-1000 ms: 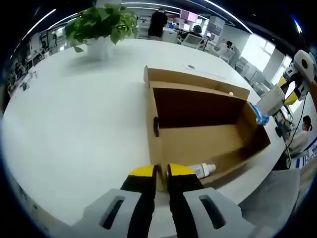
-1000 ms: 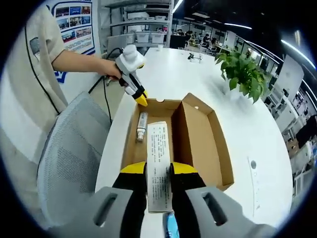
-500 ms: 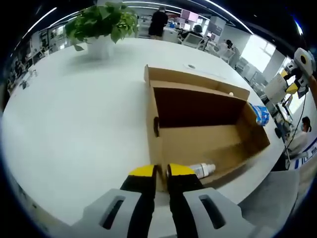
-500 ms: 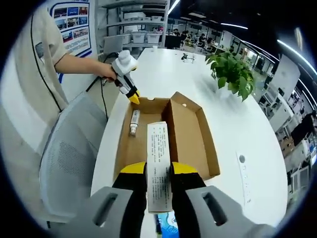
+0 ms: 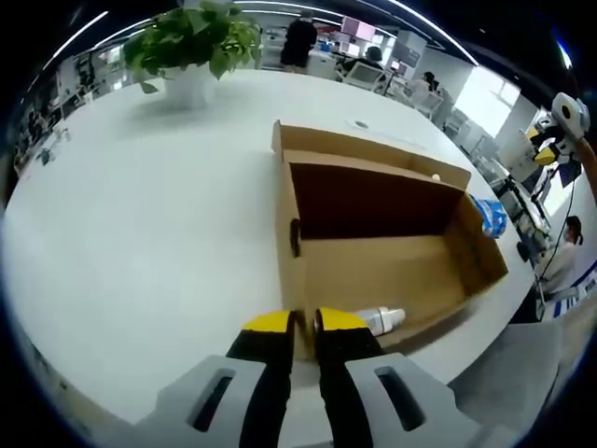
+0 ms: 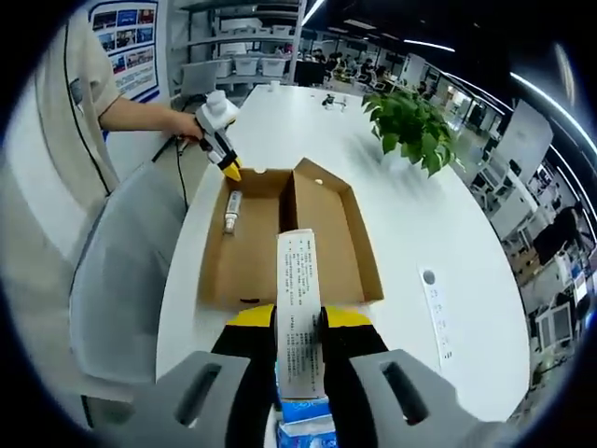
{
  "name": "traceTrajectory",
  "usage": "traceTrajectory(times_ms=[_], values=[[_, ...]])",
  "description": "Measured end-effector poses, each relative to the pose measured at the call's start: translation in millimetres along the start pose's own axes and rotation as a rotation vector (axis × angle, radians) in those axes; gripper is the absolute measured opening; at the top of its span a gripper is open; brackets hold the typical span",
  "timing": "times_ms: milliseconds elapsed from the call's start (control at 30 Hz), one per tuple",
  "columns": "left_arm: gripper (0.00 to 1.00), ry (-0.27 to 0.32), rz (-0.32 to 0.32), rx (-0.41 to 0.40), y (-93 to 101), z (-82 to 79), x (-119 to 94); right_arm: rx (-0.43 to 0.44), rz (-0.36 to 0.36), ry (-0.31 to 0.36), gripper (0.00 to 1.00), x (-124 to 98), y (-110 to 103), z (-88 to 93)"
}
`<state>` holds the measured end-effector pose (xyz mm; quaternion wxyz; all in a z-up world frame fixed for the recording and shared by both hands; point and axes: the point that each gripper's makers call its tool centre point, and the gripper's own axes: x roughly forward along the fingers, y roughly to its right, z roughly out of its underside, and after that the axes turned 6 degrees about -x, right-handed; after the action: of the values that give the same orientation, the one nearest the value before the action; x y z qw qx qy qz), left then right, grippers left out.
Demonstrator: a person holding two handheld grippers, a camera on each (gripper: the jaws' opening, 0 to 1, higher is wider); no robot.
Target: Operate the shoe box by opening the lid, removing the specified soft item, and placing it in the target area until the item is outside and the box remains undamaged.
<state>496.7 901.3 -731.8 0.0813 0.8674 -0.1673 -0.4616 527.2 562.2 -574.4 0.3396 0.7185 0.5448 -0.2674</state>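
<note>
An open brown cardboard shoe box [image 5: 373, 252] lies on the white table [image 5: 140, 233], its lid folded flat beside it [image 6: 326, 233]. A small white bottle [image 5: 381, 320] rests inside along one wall [image 6: 229, 212]. My left gripper [image 5: 300, 322] is shut on the box's end wall; a hand holds it at the far end [image 6: 229, 171]. My right gripper [image 6: 298, 317] is high above the table, shut on a white printed soft item [image 6: 298, 308]. It also appears at the far right [image 5: 550, 149].
A blue packet [image 5: 491, 215] lies on the table just beyond the box's end [image 6: 303, 425]. A potted plant [image 5: 191, 42] stands farther off [image 6: 410, 126]. A grey mesh chair [image 6: 121, 280] and a person [image 6: 56, 140] are at the table's edge.
My right gripper has risen and drawn back from the box with the white item, so the box looks smaller and lower. The left gripper and the box have not moved.
</note>
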Motion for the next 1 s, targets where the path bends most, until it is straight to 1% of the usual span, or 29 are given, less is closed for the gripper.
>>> traceTrajectory(times_ms=[200, 400, 733, 900, 1000], values=[[0.06, -0.004, 0.001, -0.006, 0.0, 0.3, 0, 0.008, 0.02, -0.038, 0.15, -10, 12, 24.8], [0.07, -0.003, 0.003, -0.008, -0.1, 0.2, 1, 0.021, 0.036, -0.075, 0.15, -14, 23, 48.3], [0.07, -0.006, 0.009, -0.014, -0.2, 0.1, 1, 0.041, 0.058, -0.139, 0.15, -17, 39, 86.6], [0.07, -0.01, 0.013, -0.015, -0.2, 0.2, 2, 0.049, 0.051, -0.17, 0.16, -14, 41, 105.1], [0.07, -0.014, 0.014, -0.015, -0.2, 0.3, 2, 0.056, 0.047, -0.197, 0.16, -12, 44, 119.9]])
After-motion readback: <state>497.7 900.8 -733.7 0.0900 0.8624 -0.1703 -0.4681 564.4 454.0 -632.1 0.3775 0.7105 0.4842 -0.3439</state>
